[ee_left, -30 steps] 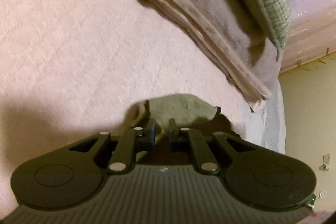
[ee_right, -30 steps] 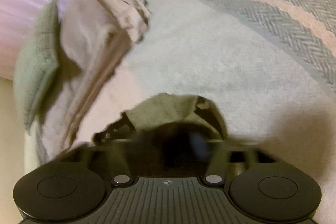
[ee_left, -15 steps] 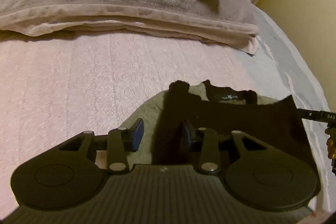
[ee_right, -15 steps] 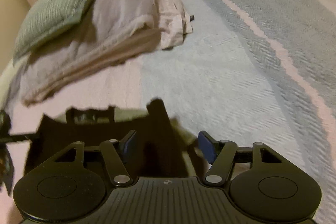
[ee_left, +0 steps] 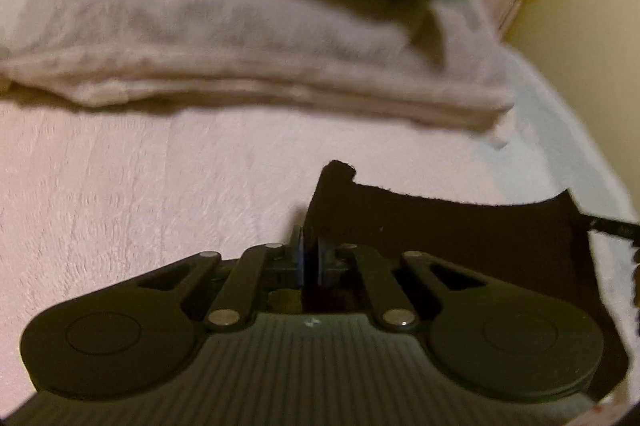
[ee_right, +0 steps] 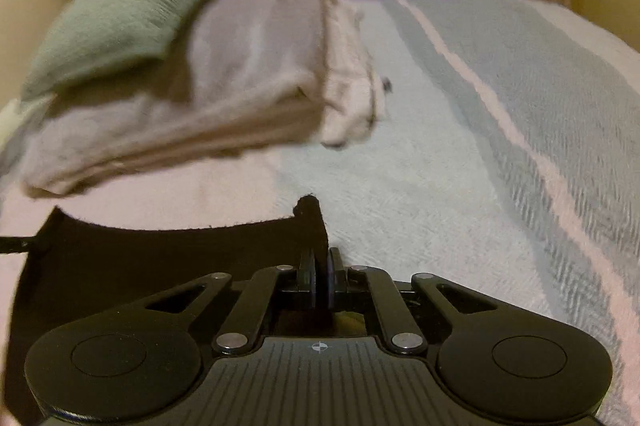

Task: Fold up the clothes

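Your left gripper (ee_left: 310, 254) has its jaws pinched shut on one top corner of the black garment (ee_left: 460, 242), and your right gripper (ee_right: 320, 280) has its jaws clamped on the opposite corner (ee_right: 310, 210) — a small tuft of cloth stands up above each grip. The garment's upper edge runs nearly straight between the two corners, sagging a little in the middle, and its body hangs below that edge and behind your gripper housings, so you cannot tell how much of it rests on the bed (ee_left: 120, 194). Ahead of that edge you have an open strip of bedcover, pink on your left and pale blue (ee_right: 420, 186) with a pink stripe on your right. Beyond the strip lies a stack of folded beige blankets (ee_left: 240, 38) with a green cushion (ee_right: 132, 22) on top; its near edge is apart from the garment but not far. Both grippers point forward and down toward the bed, level with one another. The bed's rounded edge and a yellowish wall (ee_left: 580, 18) close the far side in the left wrist view.
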Demonstrator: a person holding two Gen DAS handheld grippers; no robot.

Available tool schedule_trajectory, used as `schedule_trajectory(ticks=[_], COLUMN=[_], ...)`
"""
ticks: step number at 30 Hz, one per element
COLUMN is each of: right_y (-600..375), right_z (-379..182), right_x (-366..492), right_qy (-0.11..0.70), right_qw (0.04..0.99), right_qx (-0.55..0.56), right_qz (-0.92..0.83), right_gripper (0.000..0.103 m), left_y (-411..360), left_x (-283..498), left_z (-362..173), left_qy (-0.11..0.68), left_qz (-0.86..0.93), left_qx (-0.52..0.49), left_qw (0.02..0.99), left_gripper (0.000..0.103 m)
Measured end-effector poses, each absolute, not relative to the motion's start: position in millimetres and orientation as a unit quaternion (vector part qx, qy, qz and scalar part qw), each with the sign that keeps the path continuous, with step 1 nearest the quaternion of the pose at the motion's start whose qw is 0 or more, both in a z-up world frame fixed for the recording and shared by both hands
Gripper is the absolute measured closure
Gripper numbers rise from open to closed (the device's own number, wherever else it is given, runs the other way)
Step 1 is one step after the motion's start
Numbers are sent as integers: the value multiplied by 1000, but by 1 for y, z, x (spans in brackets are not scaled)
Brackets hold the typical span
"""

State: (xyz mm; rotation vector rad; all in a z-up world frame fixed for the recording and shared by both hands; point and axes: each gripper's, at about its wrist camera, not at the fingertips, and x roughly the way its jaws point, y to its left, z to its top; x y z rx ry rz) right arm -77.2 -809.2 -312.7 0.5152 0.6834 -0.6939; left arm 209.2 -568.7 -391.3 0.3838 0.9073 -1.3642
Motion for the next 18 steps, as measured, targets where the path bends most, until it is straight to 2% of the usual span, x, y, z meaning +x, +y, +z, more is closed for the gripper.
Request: schedule_trajectory(ticks=[3,4,5,6,7,10,13,16,18], right_y=[-811,-808,-803,-796,-787,-745,-720,-730,-737], right_z=[-338,-336,-329,-320,-308,-282,-304,-340,-330], right_x=[-59,-58,-58,-59,-62,-81,-86,-100,-131], right_qy=[401,407,407,408,405,362,387,425,378], right_qw=[819,813,810,805,801,831,841,786,761], right_qx=[240,232,218,203,186,177,199,209,286], right_qz=[-335,-346,-362,-380,-400,-385,-321,-397,-442], right_gripper=[101,96,85,78,72,72,72,72,70], left_y=[-582,-581,-575,-567,-556,-522,-512,-512,-493], left_x=[198,197,198,201,204,194,173,180,187], left_z=[-404,-399,-391,-381,-371,-352,-372,-392,-377], left_qy=[396,389,382,382,383,381,386,406,418], left_qz=[-587,-588,-587,-588,-586,-607,-628,-595,-583], left_qx=[227,228,216,200,185,168,213,228,194], left_qw=[669,671,680,685,690,677,641,655,670], left_gripper=[86,82,78,74,74,73,74,89,88])
